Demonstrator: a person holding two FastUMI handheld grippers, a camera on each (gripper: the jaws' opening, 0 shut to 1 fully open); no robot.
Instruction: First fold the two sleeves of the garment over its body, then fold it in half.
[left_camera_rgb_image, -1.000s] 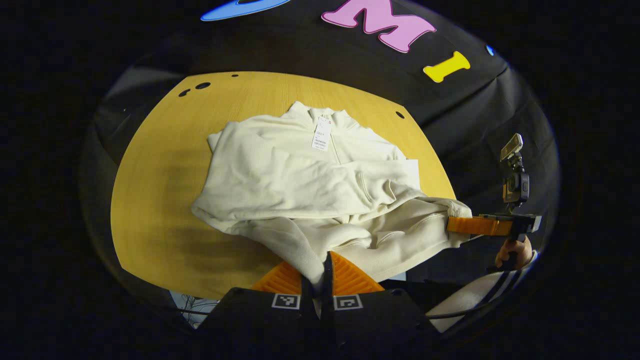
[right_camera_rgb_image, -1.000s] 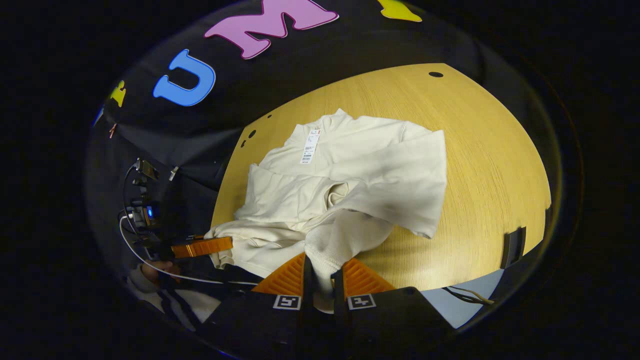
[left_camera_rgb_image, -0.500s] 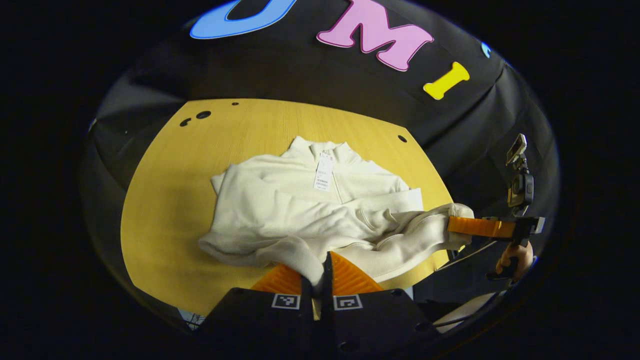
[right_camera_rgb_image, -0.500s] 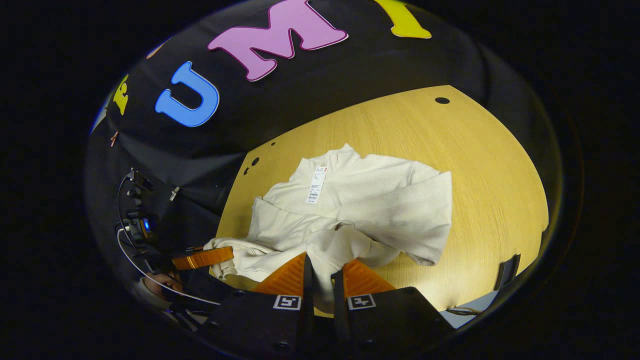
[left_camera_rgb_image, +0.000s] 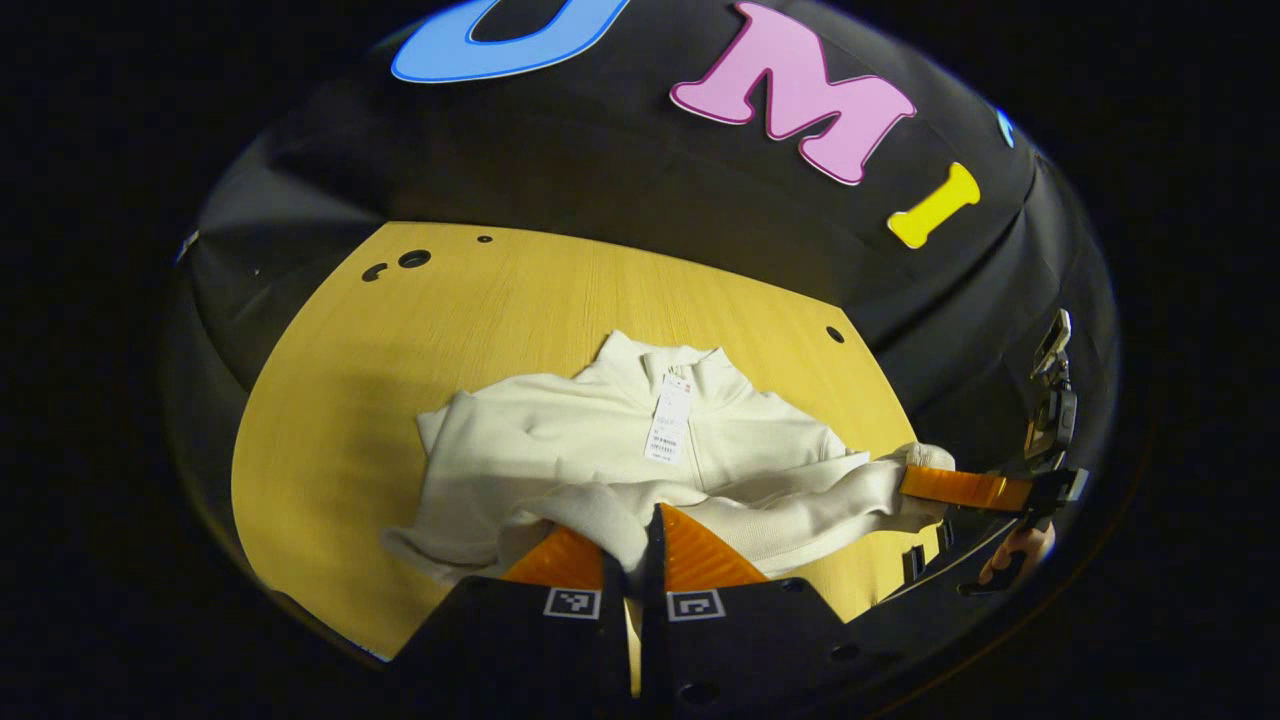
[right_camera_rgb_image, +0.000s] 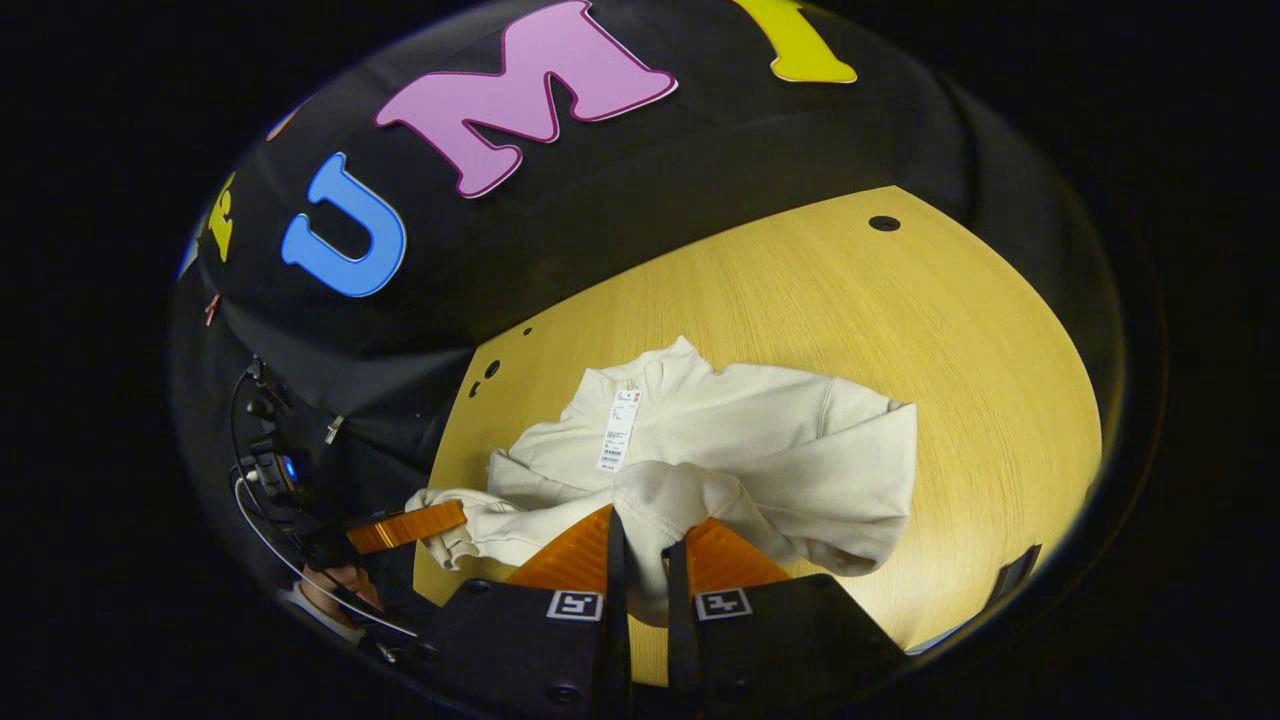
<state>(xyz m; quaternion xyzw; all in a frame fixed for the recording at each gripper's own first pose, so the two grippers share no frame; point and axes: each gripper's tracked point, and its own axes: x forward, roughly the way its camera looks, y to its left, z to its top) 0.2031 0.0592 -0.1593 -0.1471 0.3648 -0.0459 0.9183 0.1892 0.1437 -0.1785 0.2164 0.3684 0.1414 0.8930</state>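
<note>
Cream garment (left_camera_rgb_image: 600, 450) on table (left_camera_rgb_image: 330, 400), collar pointing away, hem gripper-held

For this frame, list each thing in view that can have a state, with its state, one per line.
garment: cream, sleeves folded over its body, near hem lifted off the table by both grippers, half-fold under way.
hang tag: attached at the collar, lying on the chest.
left gripper: shut on the hem.
right gripper: shut on the hem.
table: wooden, garment lying on it.
</note>
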